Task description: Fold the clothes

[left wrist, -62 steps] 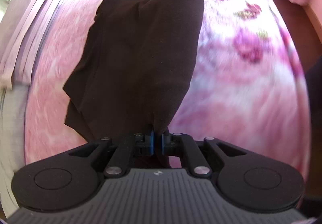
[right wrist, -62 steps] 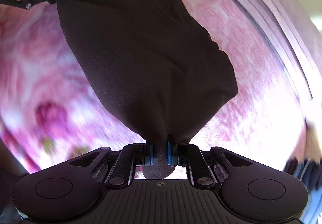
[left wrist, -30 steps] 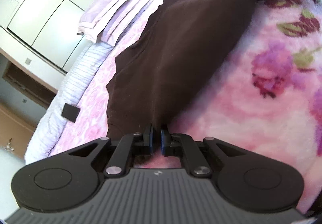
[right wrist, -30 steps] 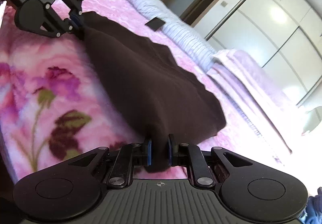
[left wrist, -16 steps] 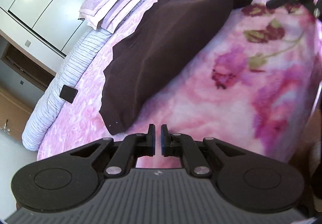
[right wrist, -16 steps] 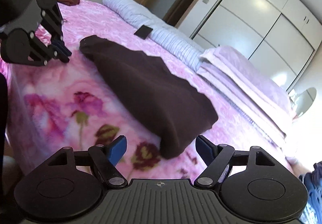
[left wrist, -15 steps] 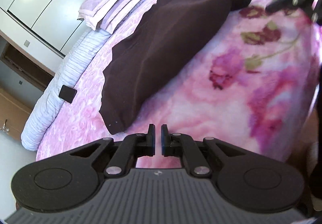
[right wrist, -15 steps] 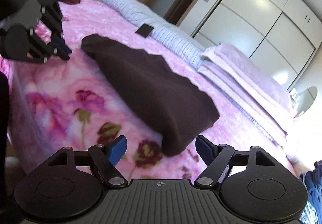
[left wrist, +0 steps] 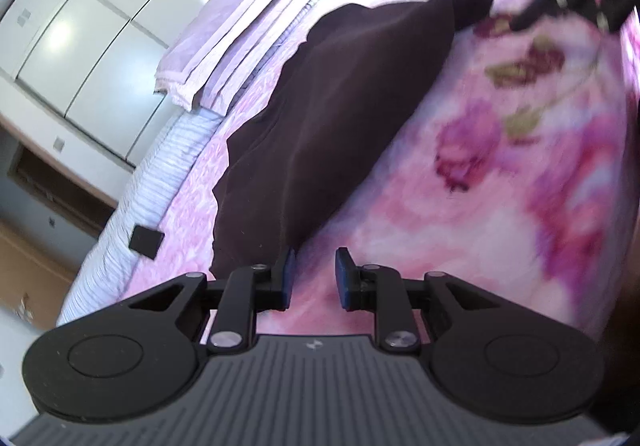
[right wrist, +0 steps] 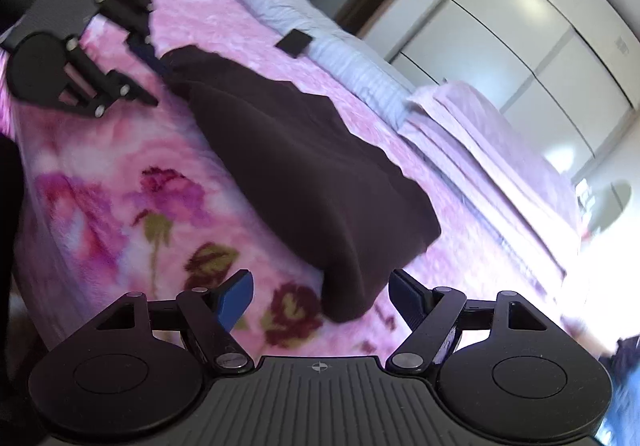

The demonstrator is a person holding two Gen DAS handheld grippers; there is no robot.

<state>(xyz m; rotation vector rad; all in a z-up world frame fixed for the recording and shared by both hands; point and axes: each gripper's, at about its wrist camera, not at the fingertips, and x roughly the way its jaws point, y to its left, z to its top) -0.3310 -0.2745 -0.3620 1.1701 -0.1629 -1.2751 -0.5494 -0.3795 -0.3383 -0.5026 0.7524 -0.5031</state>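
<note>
A: What's at my left gripper [left wrist: 313, 278]?
B: Its jaws are opening, nothing between them; the dark brown garment [left wrist: 344, 105] starts just beyond, lying folded in a long strip on the pink floral blanket [left wrist: 500, 173]

A: And the right gripper [right wrist: 322, 296]?
B: Wide apart, empty, the garment's rounded end just ahead. Its far end is blurred beside the left gripper

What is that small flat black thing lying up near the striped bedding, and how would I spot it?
Start at the pink floral blanket covering the bed, then follow it to the pale striped roll along its far edge. A small black square lies there, unlike the big dark brown garment nearby; what it is, I cannot tell.
</note>
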